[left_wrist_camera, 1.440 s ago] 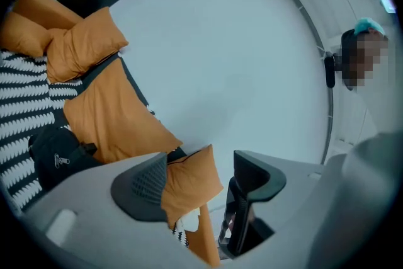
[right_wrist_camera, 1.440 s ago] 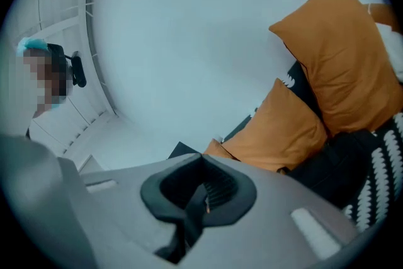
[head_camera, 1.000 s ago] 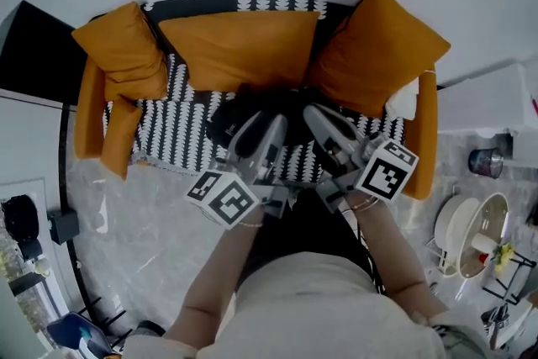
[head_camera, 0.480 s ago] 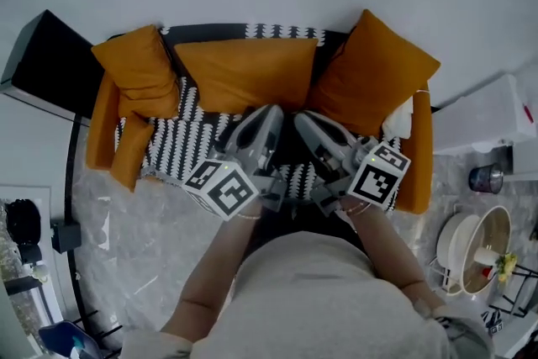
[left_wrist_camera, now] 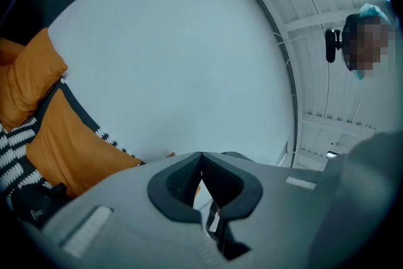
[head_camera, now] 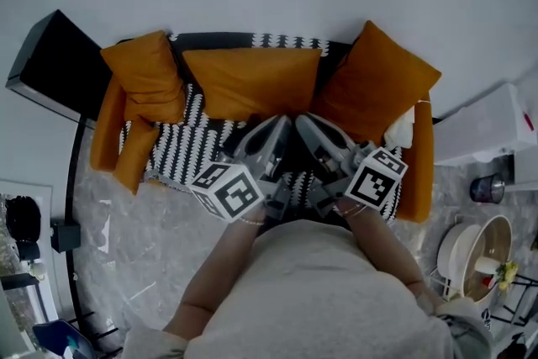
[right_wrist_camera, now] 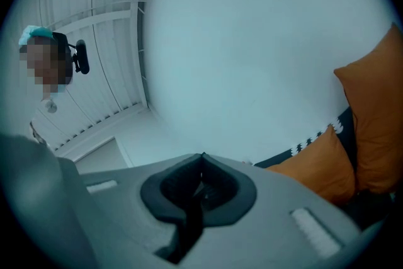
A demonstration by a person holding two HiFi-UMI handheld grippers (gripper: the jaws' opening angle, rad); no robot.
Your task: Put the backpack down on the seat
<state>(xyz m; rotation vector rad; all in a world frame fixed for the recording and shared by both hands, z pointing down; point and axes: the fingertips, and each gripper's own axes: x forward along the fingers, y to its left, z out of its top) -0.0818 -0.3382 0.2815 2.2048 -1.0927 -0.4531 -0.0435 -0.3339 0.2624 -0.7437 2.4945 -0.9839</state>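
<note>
The black backpack [head_camera: 291, 154] lies at the middle of the black-and-white patterned sofa seat [head_camera: 178, 157], mostly hidden behind both grippers. Its dark body shows low in the left gripper view [left_wrist_camera: 30, 205]. My left gripper [head_camera: 278, 127] [left_wrist_camera: 201, 157] points up at the wall, its tips meeting, with a black strap and buckle [left_wrist_camera: 216, 225] caught in the gap below them. My right gripper [head_camera: 305, 125] [right_wrist_camera: 202, 159] stands close beside it, also shut, and a black strap [right_wrist_camera: 187, 225] hangs from its jaws.
Three orange cushions [head_camera: 252, 80] [head_camera: 143, 78] [head_camera: 380, 84] lean on the sofa back. A black cabinet [head_camera: 57, 63] stands at the left, a white unit [head_camera: 496, 130] at the right. A white fan or bowl [head_camera: 472, 252] sits on the marble floor.
Both grippers have drawn closer together and tilted up over the backpack. It showed plainly on the seat a second ago and is now mostly covered by them.
</note>
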